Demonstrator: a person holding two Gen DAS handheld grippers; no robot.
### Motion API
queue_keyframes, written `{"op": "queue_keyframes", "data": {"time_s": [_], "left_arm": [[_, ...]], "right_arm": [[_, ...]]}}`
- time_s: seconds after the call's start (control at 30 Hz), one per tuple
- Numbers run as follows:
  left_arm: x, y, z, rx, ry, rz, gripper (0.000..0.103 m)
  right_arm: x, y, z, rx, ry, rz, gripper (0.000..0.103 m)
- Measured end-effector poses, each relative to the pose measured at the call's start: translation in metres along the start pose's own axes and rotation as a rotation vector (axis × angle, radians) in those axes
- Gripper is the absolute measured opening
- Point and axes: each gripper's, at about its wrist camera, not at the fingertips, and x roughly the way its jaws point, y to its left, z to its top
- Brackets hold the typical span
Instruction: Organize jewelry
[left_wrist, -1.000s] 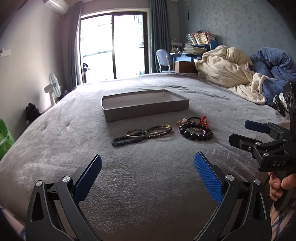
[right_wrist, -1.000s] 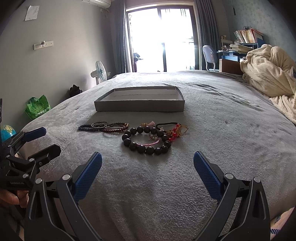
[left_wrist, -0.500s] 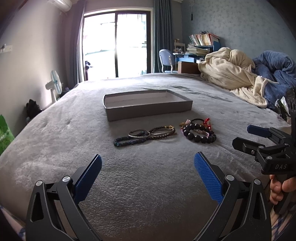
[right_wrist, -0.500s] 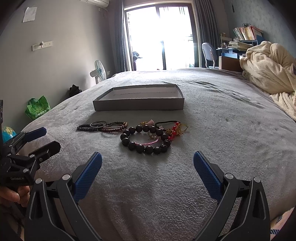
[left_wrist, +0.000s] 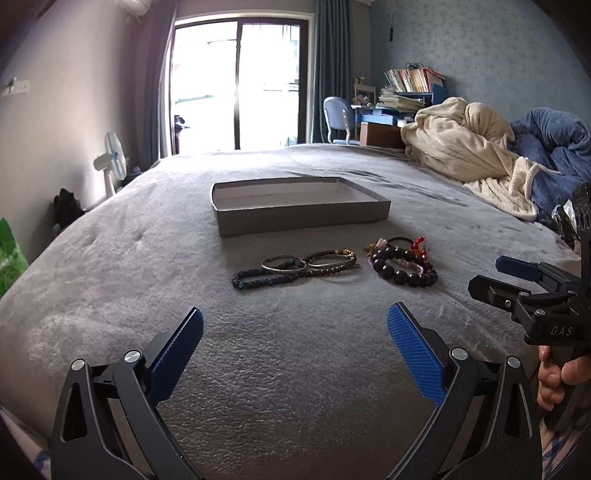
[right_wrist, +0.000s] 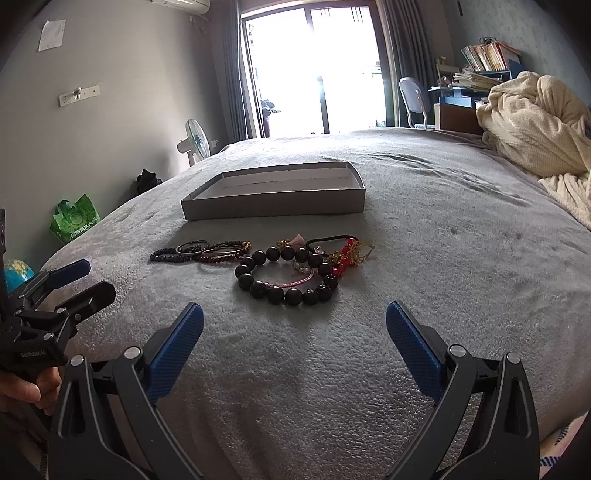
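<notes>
Jewelry (right_wrist: 288, 269) nearer; both grippers' fingers (left_wrist: 413, 347) apart.

Left gripper (left_wrist: 295, 325) spread wide, bracelets (left_wrist: 295, 267) beyond, grey tray (left_wrist: 299, 218) behind

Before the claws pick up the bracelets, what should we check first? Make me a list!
1. Left claw open and holding nothing: ok.
2. Right claw open and holding nothing: ok.
3. Grey tray on the bed, open on top, nothing seen inside: ok.
4. Big dark bead bracelet lying free to lift alone: not ok; a pink string bracelet lies inside its ring and a red and gold bunch touches it.
5. Thin bracelets in the other pile separate: not ok, they overlap each other.
6. Whether any pieces are knotted together: cannot tell.
</notes>
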Motion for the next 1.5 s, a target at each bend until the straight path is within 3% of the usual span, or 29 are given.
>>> {"op": "queue_keyframes", "data": {"time_s": [0.6,0.7,0.77,1.13,1.5], "left_arm": [[0.018,0.008,0.004,-0.015,0.052,0.017,0.097],[0.018,0.01,0.003,-0.019,0.057,0.016,0.097],[0.018,0.01,0.004,-0.018,0.056,0.014,0.097],[0.03,0.012,0.021,0.014,0.055,-0.002,0.096],[0.05,0.011,0.032,0.04,0.082,0.0,0.096]], "right_arm": [[0.018,-0.012,0.012,0.06,0.054,0.003,0.097],[0.026,-0.014,0.013,0.071,0.087,0.016,0.085],[0.031,-0.017,0.014,0.082,0.107,0.021,0.07],[0.061,-0.041,0.023,0.169,0.199,0.002,0.039],[0.096,-0.039,0.031,0.136,0.315,0.03,0.036]]}}
